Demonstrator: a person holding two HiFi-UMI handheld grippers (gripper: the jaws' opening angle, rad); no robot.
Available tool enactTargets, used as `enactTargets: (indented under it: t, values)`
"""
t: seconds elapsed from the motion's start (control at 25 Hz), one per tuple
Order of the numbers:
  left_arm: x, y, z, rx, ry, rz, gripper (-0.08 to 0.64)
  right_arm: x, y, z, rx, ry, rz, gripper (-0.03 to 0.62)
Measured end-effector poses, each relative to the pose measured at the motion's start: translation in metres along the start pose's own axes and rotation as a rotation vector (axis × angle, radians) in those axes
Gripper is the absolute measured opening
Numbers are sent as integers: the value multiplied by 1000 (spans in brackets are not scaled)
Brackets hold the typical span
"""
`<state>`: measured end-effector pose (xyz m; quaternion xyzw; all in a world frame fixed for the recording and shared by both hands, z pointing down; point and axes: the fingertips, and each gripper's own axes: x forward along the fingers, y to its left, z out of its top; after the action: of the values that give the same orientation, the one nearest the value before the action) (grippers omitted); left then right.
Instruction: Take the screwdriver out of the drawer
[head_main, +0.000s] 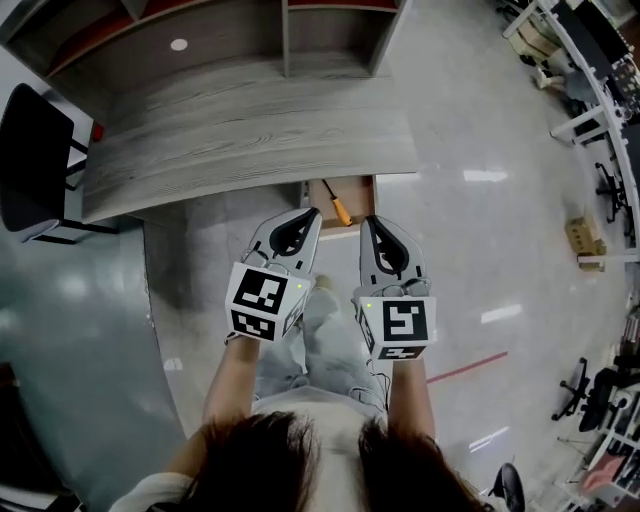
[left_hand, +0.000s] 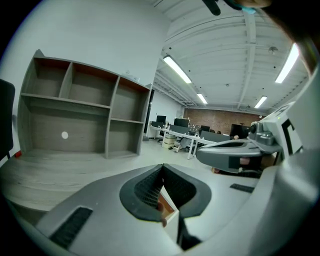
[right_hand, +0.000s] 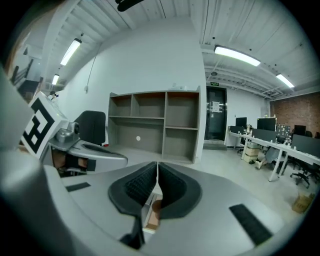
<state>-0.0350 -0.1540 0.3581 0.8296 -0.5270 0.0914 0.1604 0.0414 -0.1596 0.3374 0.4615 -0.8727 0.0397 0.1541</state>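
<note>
Just beyond left gripper (head_main: 311, 214), right gripper (head_main: 367, 221) — screwdriver (head_main: 340, 210) in drawer (head_main: 358, 198).

Screwdriver (head_main: 342, 212) handle was orange; drawer (head_main: 360, 195) brown inside; counter (head_main: 250, 130) grey wood-grain; left gripper (head_main: 315, 211) and right gripper (head_main: 366, 218) grey, with black-and-white marker cubes.

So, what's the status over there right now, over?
Both shut and empty, left tool and right tool. The screwdriver lies in the open drawer, untouched. Nothing blocks it.
</note>
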Motion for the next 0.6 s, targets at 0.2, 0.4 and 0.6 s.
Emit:
enactTargets:
  t: [0.2, 0.4, 0.6]
  values:
    - [24, 11, -15, -19, 14, 22, 17, 28, -11, -17, -3, 23, 37, 29]
    - [48, 25, -32, -25, 22, 41, 17, 51, -22, -40, 4, 72, 69, 29]
    - [67, 37, -51, -29, 41, 64, 17, 72, -24, -70, -27, 138, 108, 29]
